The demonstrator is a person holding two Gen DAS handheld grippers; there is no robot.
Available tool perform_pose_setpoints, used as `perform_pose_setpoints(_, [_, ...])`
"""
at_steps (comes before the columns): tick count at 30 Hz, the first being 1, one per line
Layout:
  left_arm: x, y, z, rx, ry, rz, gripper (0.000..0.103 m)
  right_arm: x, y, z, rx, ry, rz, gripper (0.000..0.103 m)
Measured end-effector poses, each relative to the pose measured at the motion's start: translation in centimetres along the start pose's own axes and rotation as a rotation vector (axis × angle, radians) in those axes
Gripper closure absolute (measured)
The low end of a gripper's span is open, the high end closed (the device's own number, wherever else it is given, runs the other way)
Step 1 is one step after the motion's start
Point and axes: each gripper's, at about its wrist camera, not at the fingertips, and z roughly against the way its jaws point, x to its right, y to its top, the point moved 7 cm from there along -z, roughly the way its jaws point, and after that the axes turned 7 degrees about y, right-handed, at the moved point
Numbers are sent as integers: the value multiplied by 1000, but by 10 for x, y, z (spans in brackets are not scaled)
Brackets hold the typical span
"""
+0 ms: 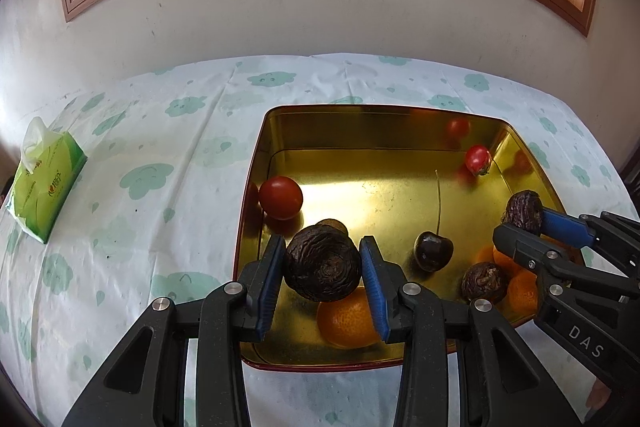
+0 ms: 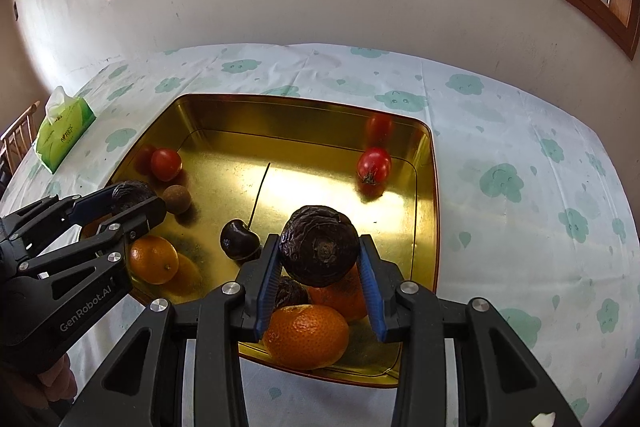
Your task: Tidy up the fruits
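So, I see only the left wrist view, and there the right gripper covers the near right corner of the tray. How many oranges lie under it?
Observer: Two. The near orange shows whole, and the far orange lies just behind it.
Operator: And the small brown thing behind my fruit, is it wrinkled too?
Observer: No. The brown fruit is smooth and round, and it lies free beside a tomato.
Operator: Do both pads of the right gripper press its fruit?
Observer: Yes. The right gripper is shut on the wrinkled dark fruit, above the oranges.
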Motion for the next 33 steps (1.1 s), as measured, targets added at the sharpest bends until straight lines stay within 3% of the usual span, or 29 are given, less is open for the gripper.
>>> perform_pose_setpoints(17, [4,-6,-6,-25,-7,5,63,-2,-2,-1,1,-2,-4,62])
perform_pose_setpoints(22, [3,-8,-4,-29,-17,9,61,-2,-1,3,8,-11,-4,51])
perform_pose_setpoints(26, [5,-7,6,-10,-23,9,51,-2,-1,10,19,-21,-4,47])
perform_pose_setpoints(33, [0,-4,38,41,6,19,49,-2,-3,33,52,-37,-3,43])
